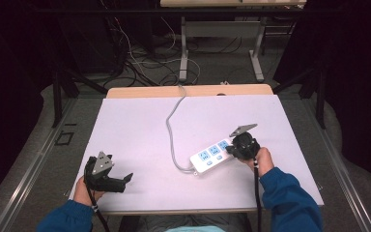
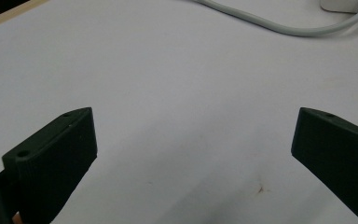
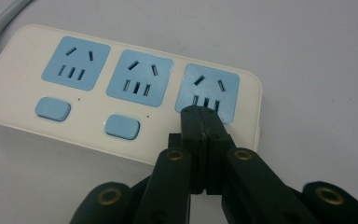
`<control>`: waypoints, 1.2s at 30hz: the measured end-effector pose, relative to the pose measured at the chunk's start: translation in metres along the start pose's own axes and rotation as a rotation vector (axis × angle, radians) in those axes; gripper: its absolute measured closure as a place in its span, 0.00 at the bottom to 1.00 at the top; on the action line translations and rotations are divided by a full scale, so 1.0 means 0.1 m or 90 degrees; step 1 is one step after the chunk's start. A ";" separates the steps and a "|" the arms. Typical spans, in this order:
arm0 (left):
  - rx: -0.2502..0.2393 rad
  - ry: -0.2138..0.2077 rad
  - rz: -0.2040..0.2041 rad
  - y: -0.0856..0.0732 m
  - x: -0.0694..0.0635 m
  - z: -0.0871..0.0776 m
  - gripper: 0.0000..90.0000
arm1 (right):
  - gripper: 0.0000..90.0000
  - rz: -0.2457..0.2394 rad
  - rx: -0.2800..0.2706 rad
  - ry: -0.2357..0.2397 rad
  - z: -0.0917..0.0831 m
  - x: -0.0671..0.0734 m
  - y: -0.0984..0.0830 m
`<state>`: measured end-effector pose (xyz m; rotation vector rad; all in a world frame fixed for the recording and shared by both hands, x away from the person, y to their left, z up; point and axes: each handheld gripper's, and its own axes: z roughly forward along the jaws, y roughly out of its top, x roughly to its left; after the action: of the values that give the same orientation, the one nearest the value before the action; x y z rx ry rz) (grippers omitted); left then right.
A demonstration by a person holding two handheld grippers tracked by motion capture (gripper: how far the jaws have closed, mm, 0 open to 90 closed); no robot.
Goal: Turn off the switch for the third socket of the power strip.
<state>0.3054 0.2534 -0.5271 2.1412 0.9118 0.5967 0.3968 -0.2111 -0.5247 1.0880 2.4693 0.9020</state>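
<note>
Toward the right edge of the white surface (image 1: pixel 140 116) lies a white power strip (image 1: pixel 211 155) with 3 blue sockets, its grey cord (image 1: pixel 171 130) running to the far edge. Right gripper (image 3: pixel 205 116): fingers clenched together with nothing between them, tips resting at the lower edge of the end socket (image 3: pixel 208 91), where a third switch would sit beside the 2 blue switches (image 3: pixel 52 108). Left gripper (image 1: pixel 127 179): near the front-left corner, fingers released and spread wide over bare surface, well apart from the strip.
</note>
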 end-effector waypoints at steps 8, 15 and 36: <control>-0.001 0.002 0.003 0.00 0.00 0.00 0.00 | 1.00 0.005 0.001 -0.001 -0.01 0.01 -0.01; -0.001 0.002 0.002 0.00 0.00 0.00 0.00 | 1.00 -0.006 -0.005 0.002 -0.01 0.00 -0.01; -0.001 0.000 -0.002 0.00 0.00 0.00 0.00 | 1.00 -0.010 -0.004 0.000 -0.01 0.00 -0.01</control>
<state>0.3055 0.2532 -0.5273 2.1381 0.9135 0.5960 0.3959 -0.2116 -0.5246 1.0647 2.4704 0.9040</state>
